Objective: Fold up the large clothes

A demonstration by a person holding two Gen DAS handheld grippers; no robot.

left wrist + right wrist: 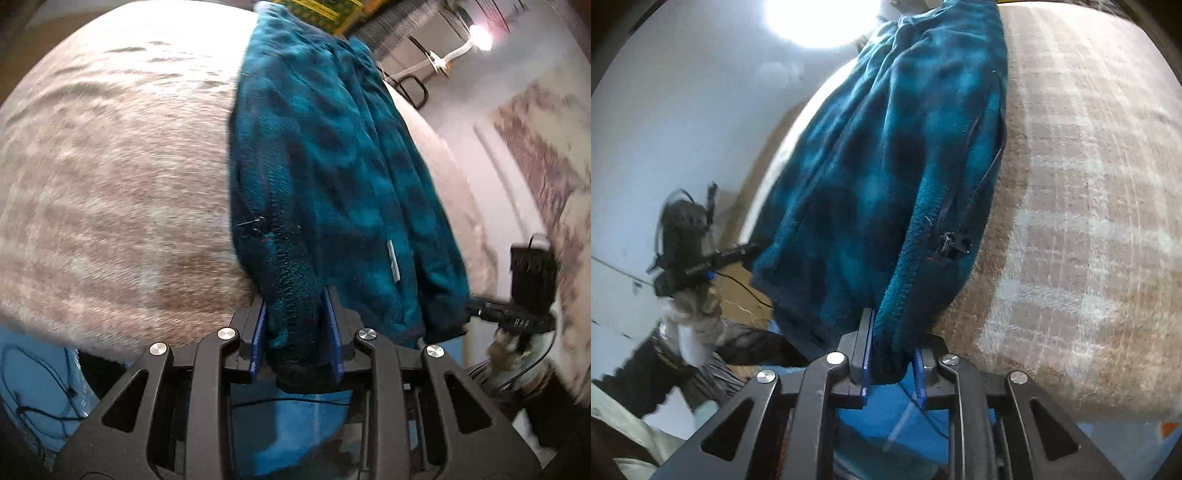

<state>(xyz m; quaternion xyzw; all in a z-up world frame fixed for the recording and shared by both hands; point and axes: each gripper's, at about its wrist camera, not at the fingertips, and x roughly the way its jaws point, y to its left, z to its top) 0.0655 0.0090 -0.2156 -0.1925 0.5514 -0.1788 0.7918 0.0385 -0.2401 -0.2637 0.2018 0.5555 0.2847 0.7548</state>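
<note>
A: While both grippers clamp it, where's the teal fleece jacket (325, 177)?
B: Draped on the beige plaid blanket (110, 177). Left gripper (297, 332) pinches its near hem; right gripper (892, 354) likewise.

A beige-and-white checked blanket (110, 177) is covering the bed, its pile looking streaked and blurred in the left wrist view. Beyond the bed's far edge a lamp (480, 35) is glaring brightly against a pale wall (665, 110). A black frame (412, 88) is leaning near a grey panel behind the bed's far corner. Blue sheeting (33, 387) is showing below the bed's near edge, with thin black cables (55, 402) trailing across it. A patterned rug (535, 155) is lying on the floor alongside the bed.
</note>
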